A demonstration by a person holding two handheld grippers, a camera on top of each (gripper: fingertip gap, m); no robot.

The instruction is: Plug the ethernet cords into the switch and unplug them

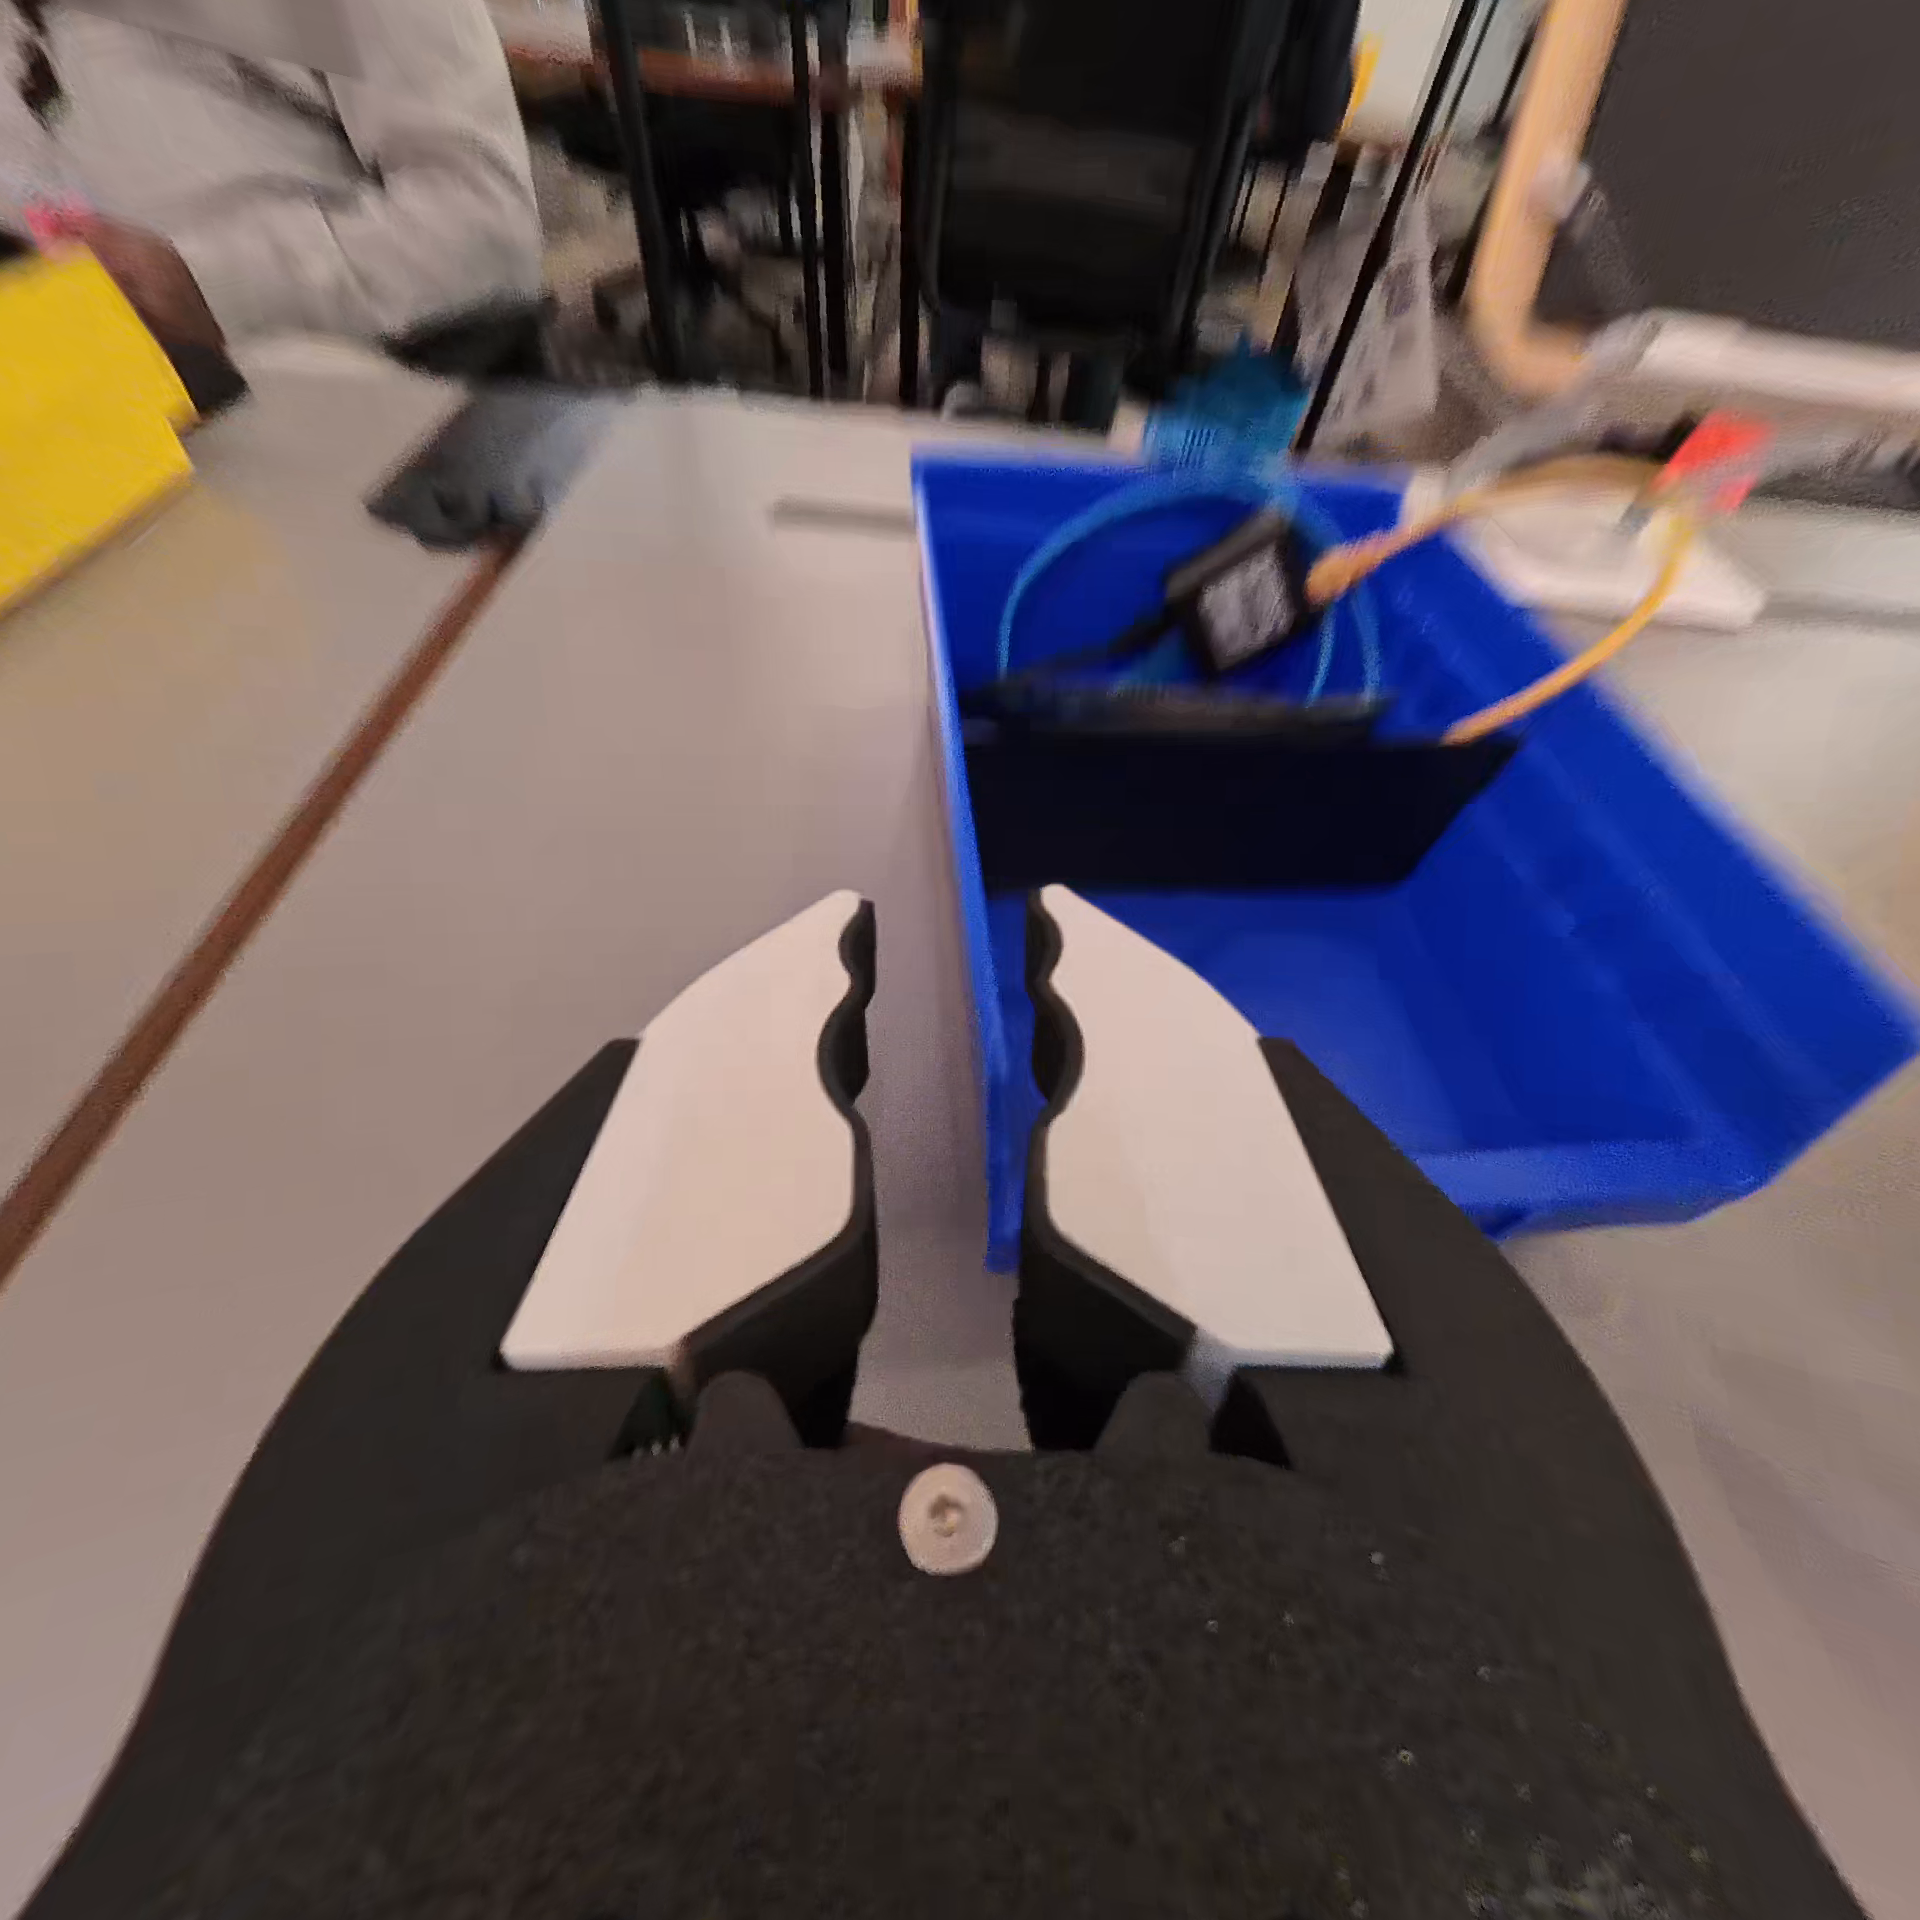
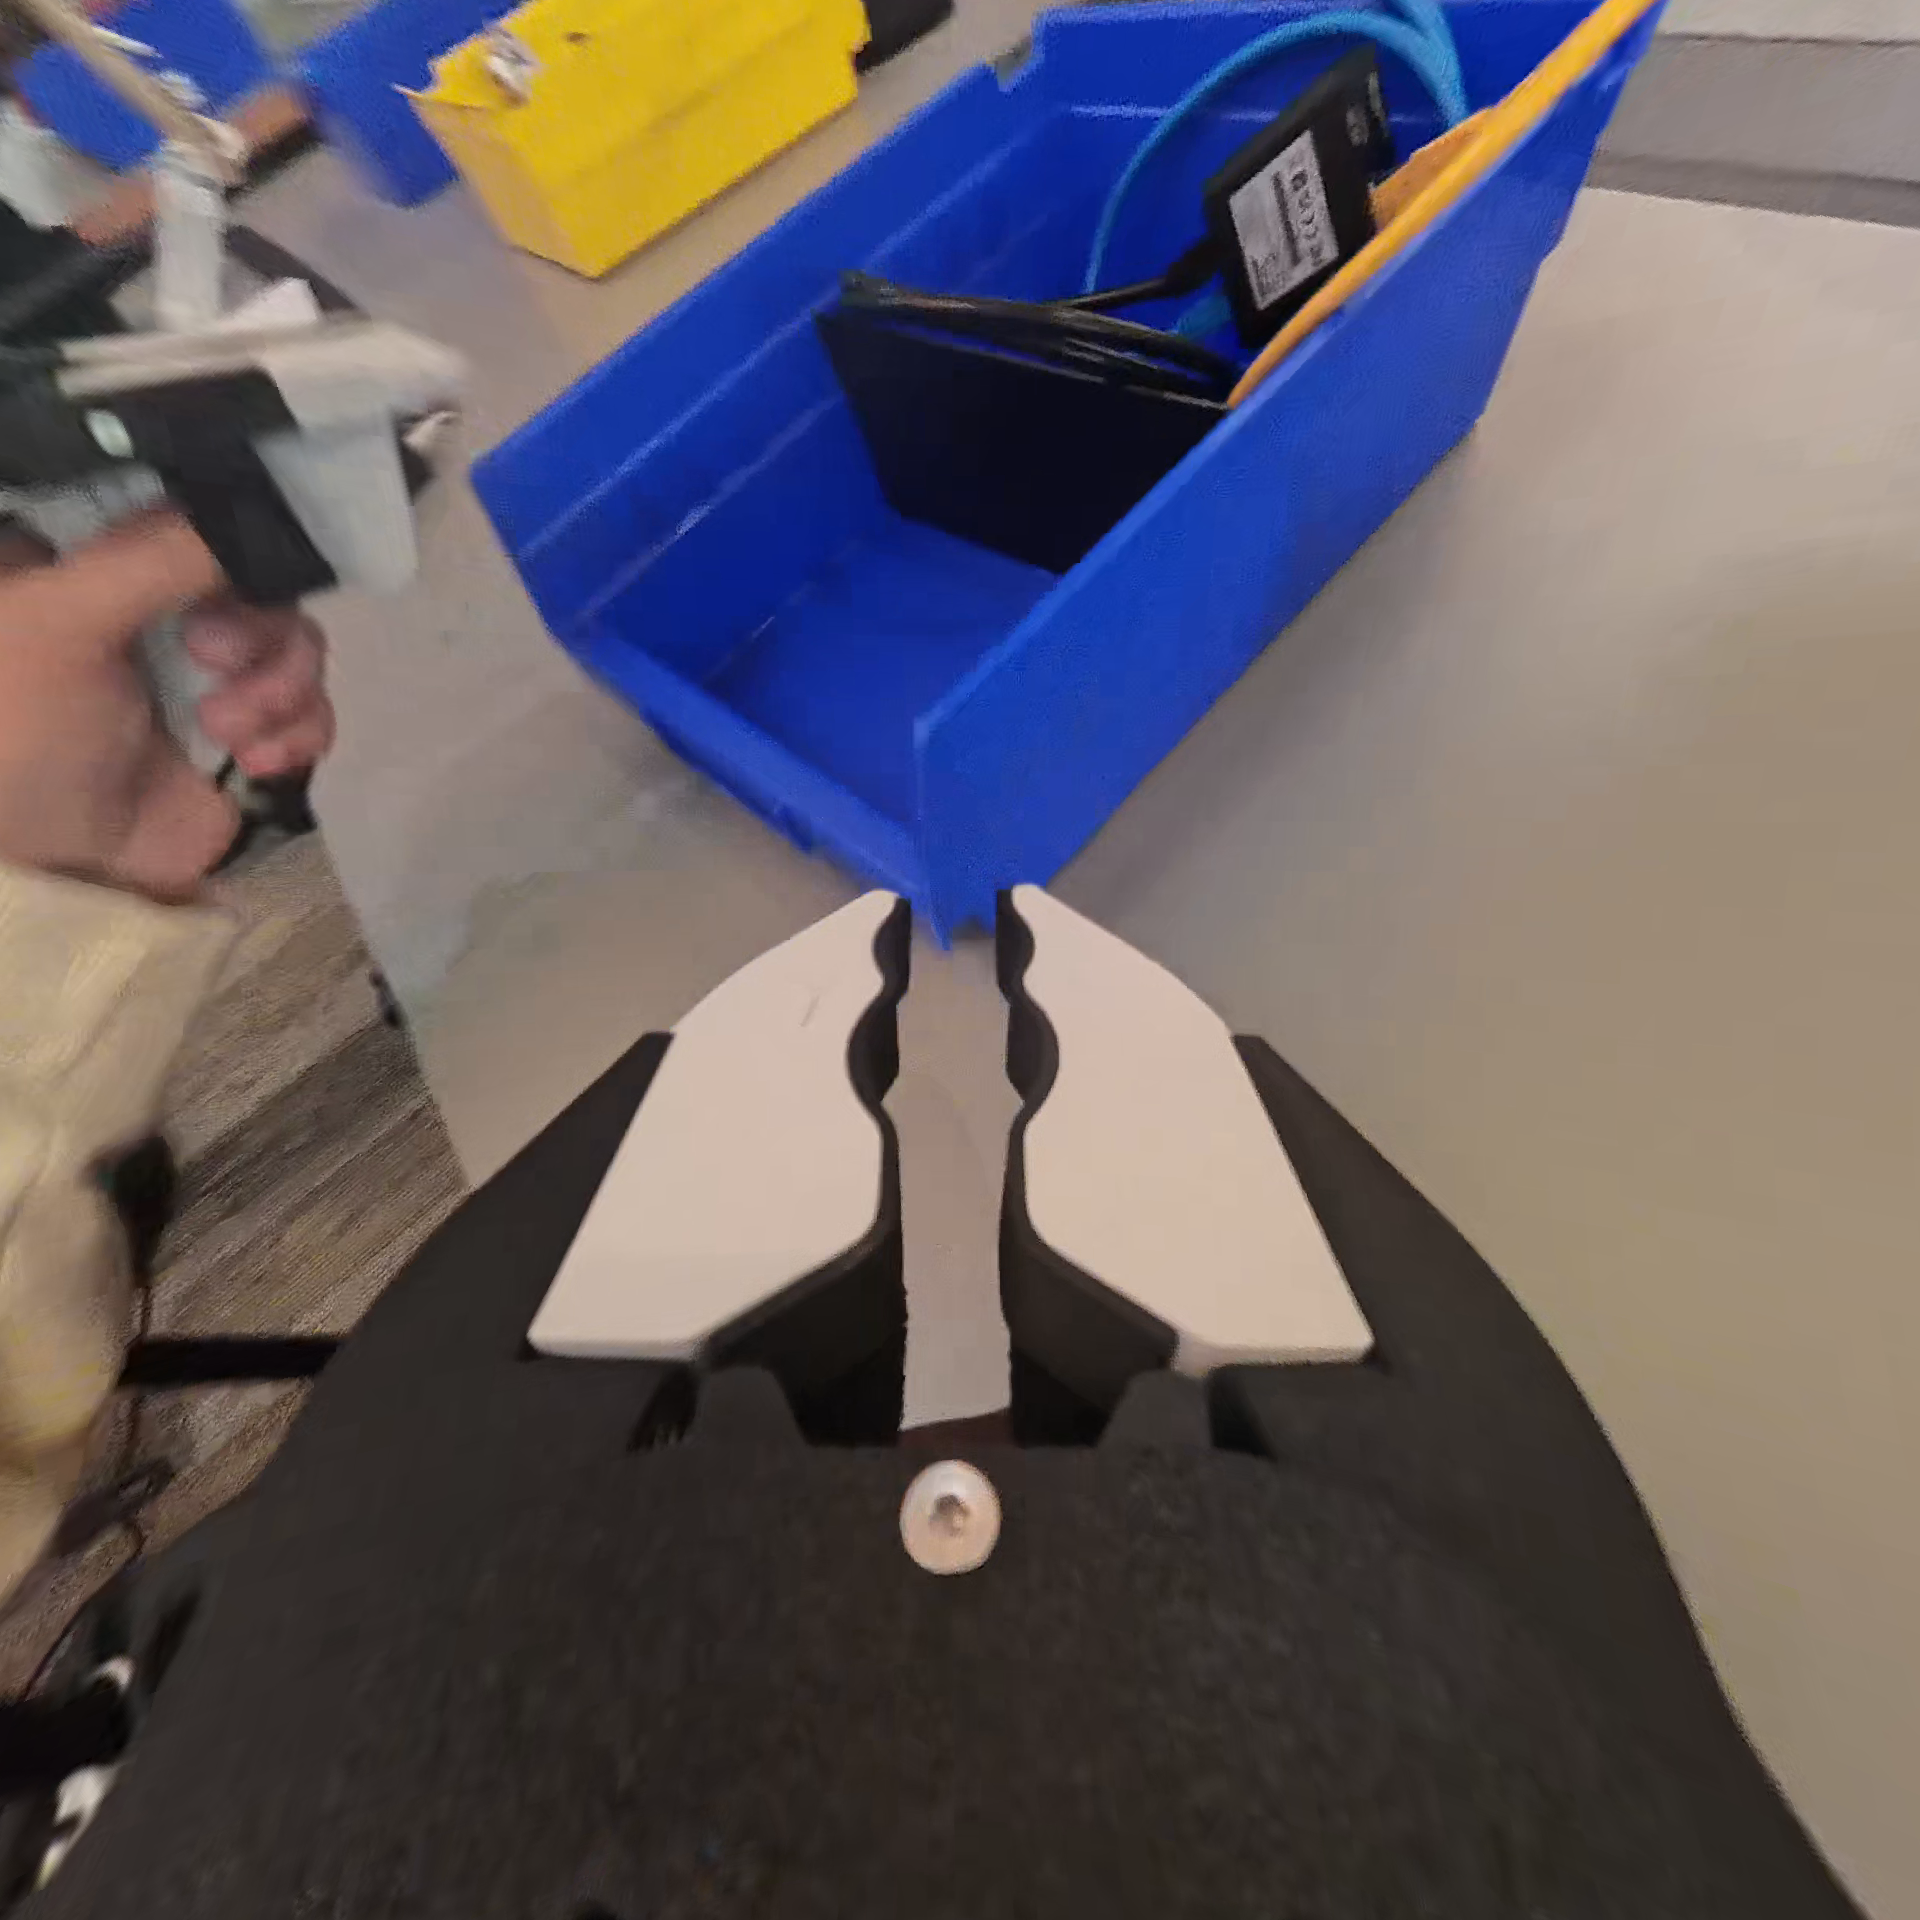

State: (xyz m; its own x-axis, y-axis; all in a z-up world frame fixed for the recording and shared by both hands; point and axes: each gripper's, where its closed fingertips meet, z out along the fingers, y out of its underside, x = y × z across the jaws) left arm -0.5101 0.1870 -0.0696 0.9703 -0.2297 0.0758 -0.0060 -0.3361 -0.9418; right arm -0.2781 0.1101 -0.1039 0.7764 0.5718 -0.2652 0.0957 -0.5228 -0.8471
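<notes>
Left wrist view. Left tool (image 1: 951, 914) hangs over the grey table (image 1: 665, 748), fingers parted by a narrow gap, nothing between them. The near left wall of a blue bin (image 1: 1621, 997) shows through that gap. The bin sits on the table, with the table's far edge just beyond it. Inside, across the middle, a flat black box, probably the switch (image 1: 1205, 810), stands on edge. Behind it: a black adapter (image 1: 1242, 603), a coiled blue cord (image 1: 1023, 592) and an orange cord (image 1: 1538, 696) running over the bin's right rim. Whether any cord is plugged in, I cannot tell; the picture is blurred. A yellow bin (image 1: 73, 416) sits at the table's left edge.

Right wrist view. Right tool (image 2: 953, 914) is over the table (image 2: 1558, 831), fingers a narrow gap apart, gripping nothing. Its tips are just short of the blue bin's (image 2: 1143, 644) near corner. The switch (image 2: 997, 457) leans across the bin's middle, with the adapter (image 2: 1294, 208), blue cord (image 2: 1174, 125) and orange cord (image 2: 1455, 177) in the far half. The near half holds nothing. The yellow bin (image 2: 644, 114) is on the table beyond the blue bin's left side. At the table's left edge, a hand (image 2: 135, 707) holds the left tool (image 2: 301, 457), well apart from the bin.
</notes>
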